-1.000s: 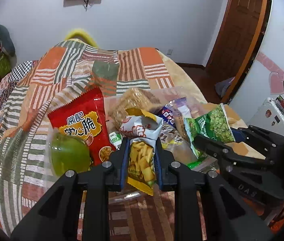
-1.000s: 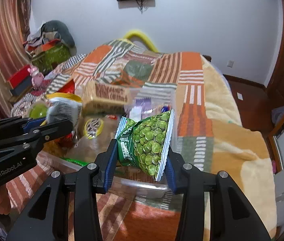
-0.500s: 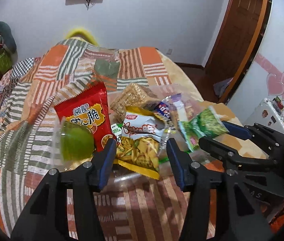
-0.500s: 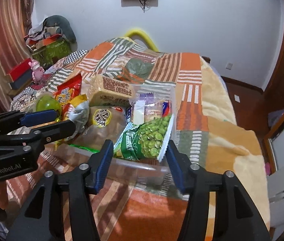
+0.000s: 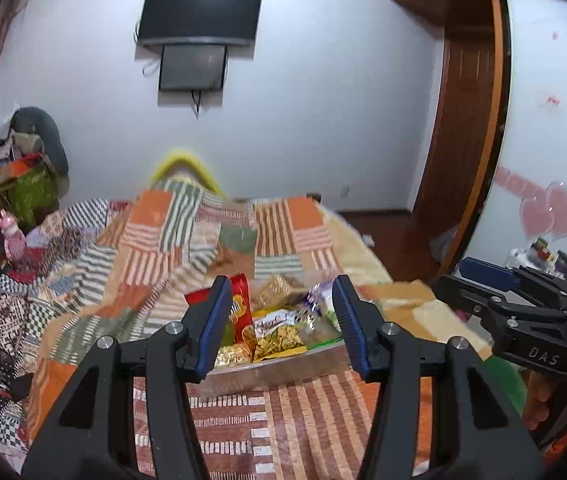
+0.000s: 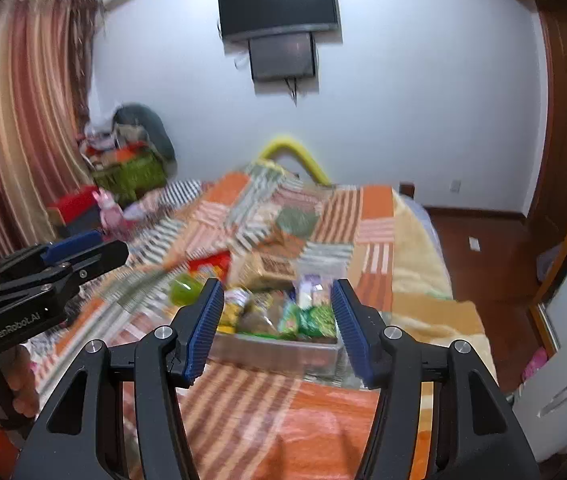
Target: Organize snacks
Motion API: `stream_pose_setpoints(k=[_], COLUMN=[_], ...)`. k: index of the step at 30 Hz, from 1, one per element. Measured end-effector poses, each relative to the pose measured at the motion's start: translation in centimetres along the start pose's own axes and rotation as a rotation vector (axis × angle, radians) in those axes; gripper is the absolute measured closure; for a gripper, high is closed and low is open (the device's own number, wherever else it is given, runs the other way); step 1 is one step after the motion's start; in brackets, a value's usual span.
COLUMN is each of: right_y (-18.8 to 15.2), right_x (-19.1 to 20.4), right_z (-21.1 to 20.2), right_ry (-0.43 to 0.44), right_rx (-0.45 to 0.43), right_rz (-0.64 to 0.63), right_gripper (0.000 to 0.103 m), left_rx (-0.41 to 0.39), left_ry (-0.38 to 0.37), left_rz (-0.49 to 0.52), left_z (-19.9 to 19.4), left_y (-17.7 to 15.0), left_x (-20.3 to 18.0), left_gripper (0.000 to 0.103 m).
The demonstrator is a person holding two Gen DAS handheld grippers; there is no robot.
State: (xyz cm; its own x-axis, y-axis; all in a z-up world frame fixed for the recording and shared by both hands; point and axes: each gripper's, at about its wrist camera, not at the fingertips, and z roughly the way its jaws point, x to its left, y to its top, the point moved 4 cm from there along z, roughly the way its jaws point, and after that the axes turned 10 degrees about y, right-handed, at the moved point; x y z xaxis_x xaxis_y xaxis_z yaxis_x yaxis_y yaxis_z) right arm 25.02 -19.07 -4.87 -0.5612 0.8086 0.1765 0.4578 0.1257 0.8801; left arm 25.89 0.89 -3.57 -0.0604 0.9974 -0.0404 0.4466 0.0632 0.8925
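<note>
**Both tools spread and empty above the packed snack box**

The left tool (image 5: 281,326) and the right tool (image 6: 277,326) are hanging over the near part of the bed (image 5: 303,412), jaws spread, pinching nothing. The clear box (image 6: 275,348) is sitting on the patchwork quilt (image 5: 155,232) just beyond them, holding the snacks.

To finish well, I judge the person should be lifting both tools straight clear, so no jaw is catching a bag edge and tipping the box.

Counted, where blur allows: one clear box, one red bag (image 5: 239,304), one yellow bag (image 5: 279,334), one green pea bag (image 6: 311,320), one green cup (image 6: 183,292), one cracker pack (image 6: 269,268). Other wrappers are lying there too, too blurred for counting. Two tools are showing.
</note>
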Motion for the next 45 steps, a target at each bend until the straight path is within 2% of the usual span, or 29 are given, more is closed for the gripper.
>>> stream_pose_setpoints(k=[4, 6, 7, 9, 11, 17, 23, 45], right_y=[0.4, 0.6, 0.6, 0.5, 0.4, 0.2, 0.0, -0.8], right_x=[1.7, 2.5, 2.8, 3.3, 3.7, 4.3, 4.6, 4.8], right_z=[-2.8, -4.0, -4.3, -4.9, -5.3, -5.6, -6.2, -7.9], right_ry=[0.014, 0.018, 0.019, 0.017, 0.002, -0.018, -0.048, -0.049], right_rx=[-0.063, -0.086, -0.094, -0.114, -0.133, -0.156, -0.186, -0.209], right_rz=[-0.011, -0.017, -0.02, -0.025, -0.031, -0.043, -0.046, -0.051], right_gripper=[0.05, 0.05, 0.049, 0.043, 0.03, 0.016, 0.0, 0.0], left_rx=[-0.067, -0.097, -0.109, -0.138, -0.167, -0.223, -0.254, -0.257], left_ry=[-0.002, -0.004, -0.004, 0.003, 0.017, 0.044, 0.061, 0.055], left_rz=[-0.007, -0.001, -0.002, -0.007, -0.008, 0.01, 0.044, 0.003], left_z=[-3.5, -5.2, -5.9, -7.3, -8.7, -11.2, -12.5, -13.5], left_y=[0.7, 0.8, 0.8, 0.8, 0.8, 0.4, -0.3, -0.8], left_x=[0.2, 0.2, 0.1, 0.2, 0.3, 0.4, -0.2, -0.4], left_gripper=[0.051, 0.048, 0.043, 0.036, 0.03, 0.011, 0.001, 0.0])
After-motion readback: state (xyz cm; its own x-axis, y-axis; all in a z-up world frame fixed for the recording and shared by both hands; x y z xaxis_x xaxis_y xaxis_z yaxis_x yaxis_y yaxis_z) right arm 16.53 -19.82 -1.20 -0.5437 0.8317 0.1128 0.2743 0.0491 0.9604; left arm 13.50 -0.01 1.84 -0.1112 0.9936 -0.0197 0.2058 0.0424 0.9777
